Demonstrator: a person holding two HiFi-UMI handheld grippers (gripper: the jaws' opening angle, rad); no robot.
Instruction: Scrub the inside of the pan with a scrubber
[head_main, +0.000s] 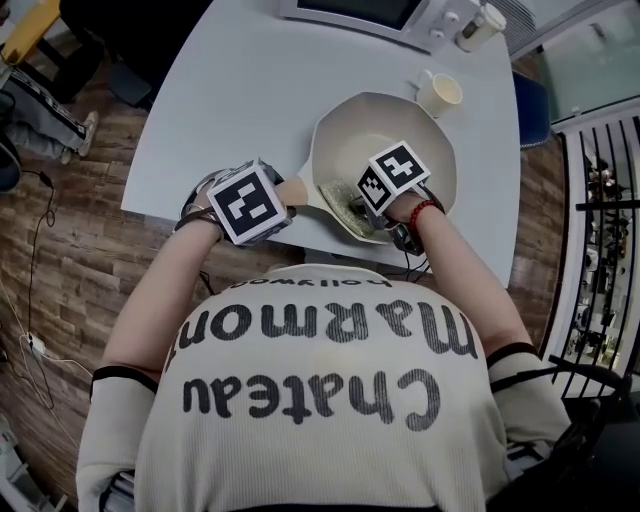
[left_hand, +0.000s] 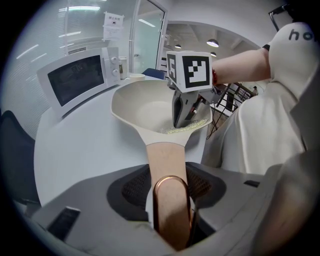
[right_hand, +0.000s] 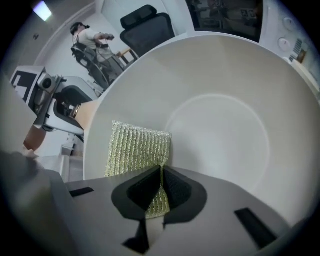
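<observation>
My left gripper (left_hand: 170, 215) clamps the handle (left_hand: 166, 160); my right gripper (right_hand: 161, 192) pinches the scrubber (right_hand: 137, 147) inside the pan (right_hand: 225, 100). I judge scrubbing barely begun.

surface: table (head_main: 230, 100) | on it: pan (head_main: 352, 140), mug (head_main: 438, 93), microwave (head_main: 370, 15)

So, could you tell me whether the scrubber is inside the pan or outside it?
Inside: the right gripper pinches the scrubber, which lies within the pan, by its near wall.
</observation>
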